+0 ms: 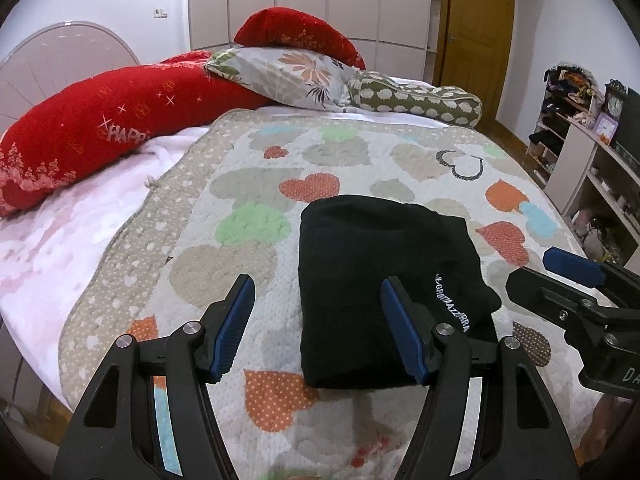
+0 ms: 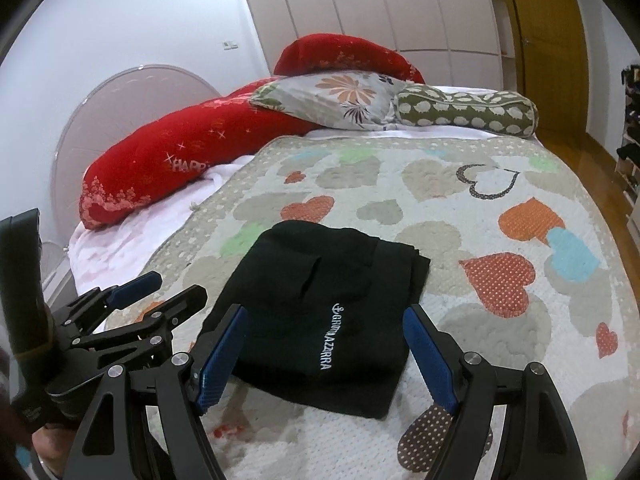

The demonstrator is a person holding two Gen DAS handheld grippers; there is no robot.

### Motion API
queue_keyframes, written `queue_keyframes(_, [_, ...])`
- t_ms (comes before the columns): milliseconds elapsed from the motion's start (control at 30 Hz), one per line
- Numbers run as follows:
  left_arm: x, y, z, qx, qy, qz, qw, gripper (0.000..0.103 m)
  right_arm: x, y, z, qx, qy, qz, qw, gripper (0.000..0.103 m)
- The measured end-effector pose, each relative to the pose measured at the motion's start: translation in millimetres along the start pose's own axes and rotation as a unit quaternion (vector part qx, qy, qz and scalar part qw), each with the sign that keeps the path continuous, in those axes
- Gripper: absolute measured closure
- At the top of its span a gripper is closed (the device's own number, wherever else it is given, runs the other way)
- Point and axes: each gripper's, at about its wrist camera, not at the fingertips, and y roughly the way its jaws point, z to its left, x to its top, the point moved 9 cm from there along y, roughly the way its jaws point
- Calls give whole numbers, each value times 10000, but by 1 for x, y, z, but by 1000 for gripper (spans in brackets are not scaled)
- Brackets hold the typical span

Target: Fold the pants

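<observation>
The black pants lie folded into a compact rectangle on the heart-patterned quilt, with white lettering along one edge. My left gripper hovers above their near left part, open, nothing between its blue pads. In the right wrist view the same folded pants sit just ahead of my right gripper, which is also open and empty above them. Each gripper shows at the edge of the other's view: the right gripper at the right, the left gripper at the left.
Red pillows, a floral pillow and a green bolster line the head of the bed. White wardrobes and a wooden door stand behind. Shelving with clutter runs along the right, past the bed's edge.
</observation>
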Motion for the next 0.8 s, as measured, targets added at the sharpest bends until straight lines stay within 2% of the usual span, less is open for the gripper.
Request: queue_keyframes(800, [-1, -17, -1, 50, 44, -118, 9999, 37, -5, -3, 12, 74, -151, 82, 9998, 25])
